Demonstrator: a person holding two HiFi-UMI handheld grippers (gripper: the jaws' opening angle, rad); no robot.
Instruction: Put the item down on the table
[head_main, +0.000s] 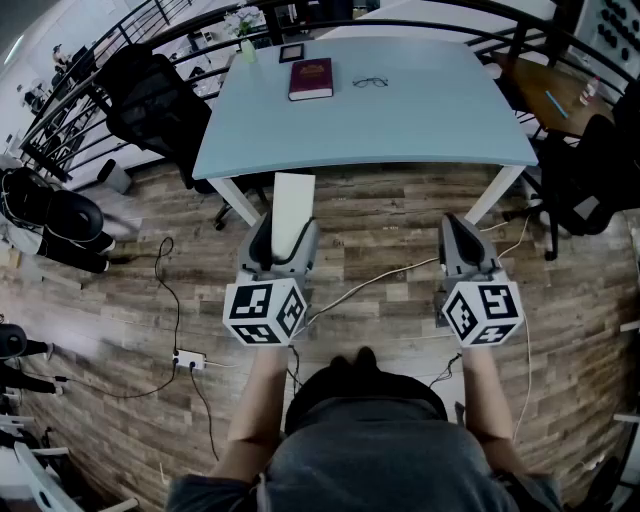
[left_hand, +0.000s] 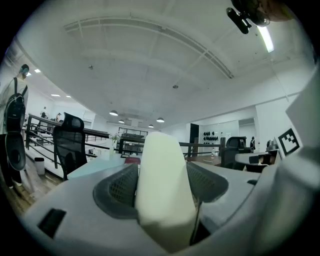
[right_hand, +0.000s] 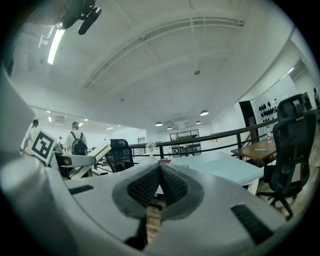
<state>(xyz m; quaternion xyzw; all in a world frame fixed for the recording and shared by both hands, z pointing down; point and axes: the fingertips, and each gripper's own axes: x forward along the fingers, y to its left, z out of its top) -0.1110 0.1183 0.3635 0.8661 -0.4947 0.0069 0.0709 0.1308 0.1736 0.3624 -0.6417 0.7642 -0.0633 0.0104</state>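
Note:
My left gripper (head_main: 283, 235) is shut on a long cream-white block (head_main: 291, 205) that sticks out forward past the jaws; in the left gripper view the block (left_hand: 162, 185) fills the gap between the dark pads (left_hand: 117, 192). My right gripper (head_main: 461, 240) is shut with nothing in it; its pads (right_hand: 145, 187) meet in the right gripper view. Both grippers hang over the wooden floor, short of the near edge of the pale blue table (head_main: 400, 120), which also shows ahead as the table (right_hand: 220, 165) in the right gripper view.
On the table's far side lie a dark red book (head_main: 311, 79), a pair of glasses (head_main: 370, 82) and a small dark frame (head_main: 291, 53). Black office chairs (head_main: 150, 100) stand left and right of the table. Cables and a power strip (head_main: 188, 358) lie on the floor.

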